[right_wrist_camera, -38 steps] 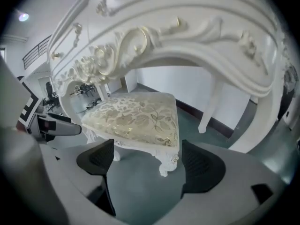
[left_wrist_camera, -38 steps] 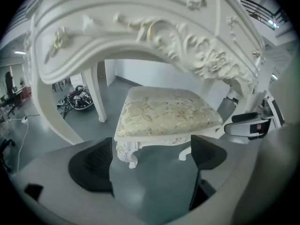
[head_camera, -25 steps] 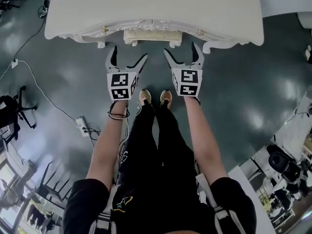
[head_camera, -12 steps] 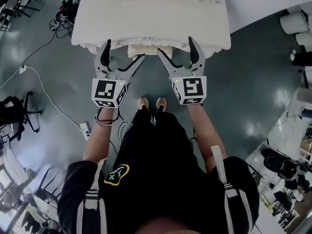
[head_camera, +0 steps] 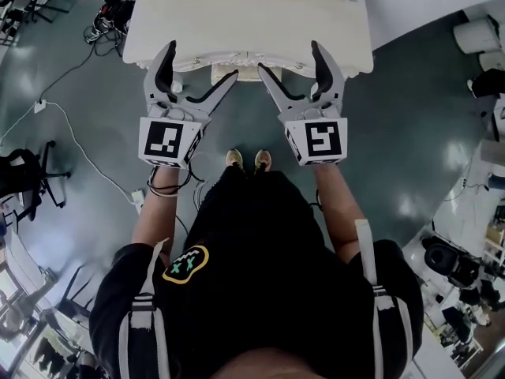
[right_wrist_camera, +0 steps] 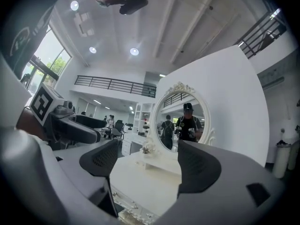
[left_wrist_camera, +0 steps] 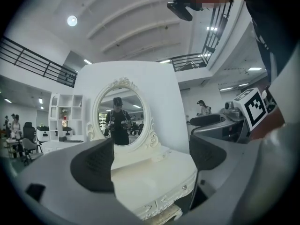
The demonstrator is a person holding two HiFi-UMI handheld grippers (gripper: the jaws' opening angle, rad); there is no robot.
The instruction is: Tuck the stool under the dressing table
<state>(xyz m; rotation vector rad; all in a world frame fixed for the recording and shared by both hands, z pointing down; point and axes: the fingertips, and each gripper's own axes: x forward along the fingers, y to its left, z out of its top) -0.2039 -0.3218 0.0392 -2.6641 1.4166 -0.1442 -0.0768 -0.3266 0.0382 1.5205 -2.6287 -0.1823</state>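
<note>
The white dressing table (head_camera: 248,18) stands ahead of me, and its oval mirror (left_wrist_camera: 119,121) shows in both gripper views. The cream stool (head_camera: 239,72) sits under the table's front edge, with only its front showing; a corner of it (left_wrist_camera: 164,214) appears low in the left gripper view. My left gripper (head_camera: 199,65) is held level in the air before the table, open and empty. My right gripper (head_camera: 289,60) hangs beside it, its jaws closing a little with nothing between them. Neither gripper touches the stool or the table.
The person's shoes (head_camera: 248,160) stand on the dark floor just short of the table. A cable and power strip (head_camera: 136,202) lie to the left, near a black office chair (head_camera: 24,180). White cylinders (head_camera: 477,34) stand at the right.
Both grippers have risen from near the floor to the height of the table top. The head camera has also gone up, so the table looks smaller and farther.
</note>
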